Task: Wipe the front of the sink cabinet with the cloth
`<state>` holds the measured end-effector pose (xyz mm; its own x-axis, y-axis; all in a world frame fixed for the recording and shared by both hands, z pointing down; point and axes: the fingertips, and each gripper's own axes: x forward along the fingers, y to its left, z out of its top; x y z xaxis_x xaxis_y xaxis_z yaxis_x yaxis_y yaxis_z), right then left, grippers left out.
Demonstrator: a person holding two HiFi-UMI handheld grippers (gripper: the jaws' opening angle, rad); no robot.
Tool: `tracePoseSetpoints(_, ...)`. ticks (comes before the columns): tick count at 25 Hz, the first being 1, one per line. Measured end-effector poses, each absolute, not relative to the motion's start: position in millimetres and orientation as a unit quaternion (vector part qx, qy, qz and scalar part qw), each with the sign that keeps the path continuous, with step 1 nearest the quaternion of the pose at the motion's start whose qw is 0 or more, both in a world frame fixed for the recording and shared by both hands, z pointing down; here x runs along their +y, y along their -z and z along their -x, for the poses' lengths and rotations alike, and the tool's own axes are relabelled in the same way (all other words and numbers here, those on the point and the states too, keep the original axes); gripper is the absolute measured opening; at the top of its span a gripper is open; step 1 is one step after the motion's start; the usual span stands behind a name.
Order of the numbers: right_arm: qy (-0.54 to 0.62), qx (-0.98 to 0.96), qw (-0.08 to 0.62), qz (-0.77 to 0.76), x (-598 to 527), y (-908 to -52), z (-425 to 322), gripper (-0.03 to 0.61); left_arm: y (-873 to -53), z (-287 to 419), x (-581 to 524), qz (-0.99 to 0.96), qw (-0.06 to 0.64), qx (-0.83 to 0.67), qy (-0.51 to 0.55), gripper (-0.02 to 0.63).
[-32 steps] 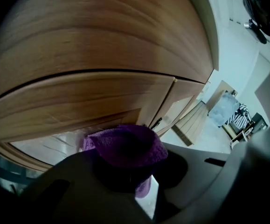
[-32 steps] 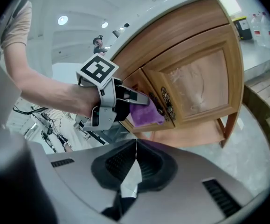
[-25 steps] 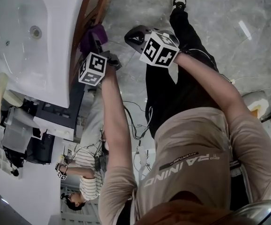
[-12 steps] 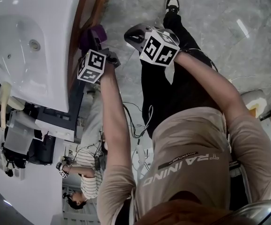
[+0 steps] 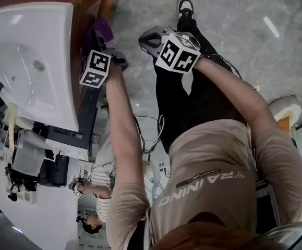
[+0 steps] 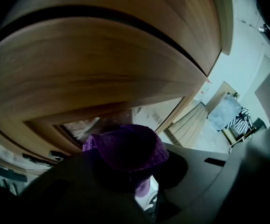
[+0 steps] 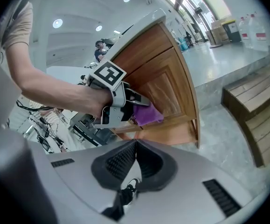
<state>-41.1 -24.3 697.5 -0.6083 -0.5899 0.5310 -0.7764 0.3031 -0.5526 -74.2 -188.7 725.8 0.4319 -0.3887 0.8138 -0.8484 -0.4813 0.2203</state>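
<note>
My left gripper (image 5: 103,45) is shut on a purple cloth (image 5: 99,31) and presses it against the brown wooden front of the sink cabinet (image 5: 91,7). Seen from the left gripper view, the purple cloth (image 6: 128,148) bunches between the jaws right at the cabinet door panel (image 6: 93,69). In the right gripper view the left gripper (image 7: 134,110) with the cloth (image 7: 147,114) lies low on the cabinet door (image 7: 160,85). My right gripper (image 5: 146,39) hangs away from the cabinet over the floor, jaws shut on nothing (image 7: 135,160).
A white basin (image 5: 31,61) tops the cabinet. Marble floor (image 5: 234,30) spreads around the person's legs and shoes (image 5: 185,7). A dark stand (image 5: 70,139) sits beside the cabinet, and another person (image 5: 96,212) is beyond it. Wooden steps (image 7: 253,106) lie to the right.
My left gripper has slid the cloth along the cabinet front, toward the upper left of the head view. The right gripper has barely moved.
</note>
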Motion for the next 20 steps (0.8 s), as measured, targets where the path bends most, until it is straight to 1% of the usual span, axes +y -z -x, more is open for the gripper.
tracePoseSetpoints(13, -0.425, -0.774, 0.101, -0.458, -8, -707, -25, 0.012, -722, -21, -187, -0.812, 0.303, -0.354, -0.351, 0.049)
tracePoseSetpoints(17, -0.425, -0.771, 0.091, -0.466, -12, -705, -43, 0.012, -726, -42, -189, -0.811, 0.289, -0.347, -0.371, 0.049)
tracePoseSetpoints(20, -0.428, -0.767, 0.089, -0.469, -7, -710, -60, 0.012, -732, -58, -182, -0.811, 0.293, -0.339, -0.377, 0.049)
